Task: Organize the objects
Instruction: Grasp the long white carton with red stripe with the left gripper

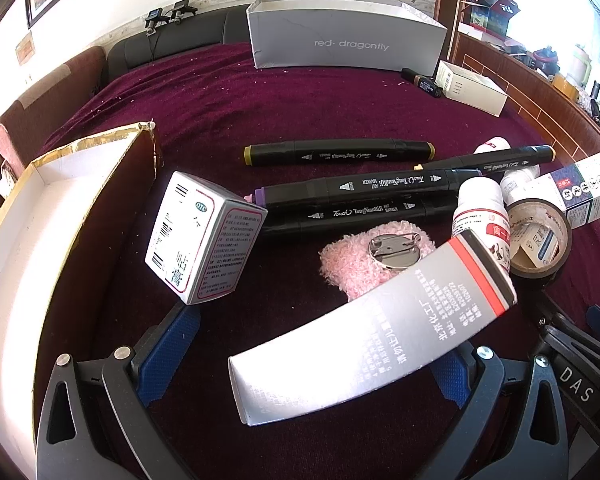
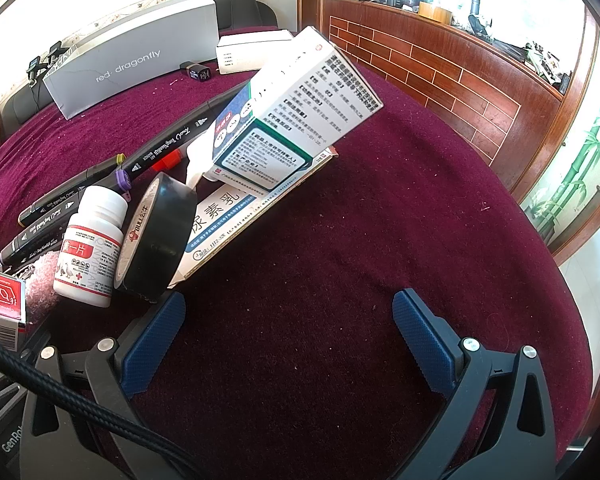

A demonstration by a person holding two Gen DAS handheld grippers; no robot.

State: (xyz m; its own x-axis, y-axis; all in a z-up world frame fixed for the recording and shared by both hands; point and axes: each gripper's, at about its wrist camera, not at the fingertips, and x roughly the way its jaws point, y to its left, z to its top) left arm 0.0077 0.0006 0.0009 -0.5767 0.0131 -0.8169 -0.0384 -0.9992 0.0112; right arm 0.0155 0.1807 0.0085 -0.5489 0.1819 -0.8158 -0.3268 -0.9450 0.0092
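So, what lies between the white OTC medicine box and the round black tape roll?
In the left wrist view, between the white OTC medicine box and the black tape roll lie a fluffy pink brooch and a white pill bottle.

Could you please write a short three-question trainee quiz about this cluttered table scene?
1. True or false: the left gripper is shut on a black art marker.
2. What lies on the fluffy pink pad? A) shiny metal pin-back disc B) coin C) key
3. Fill in: the roll of black tape leans beside the white pill ________.

Key: 1 false, both it and the right gripper are open and hold nothing; 2 A; 3 bottle.
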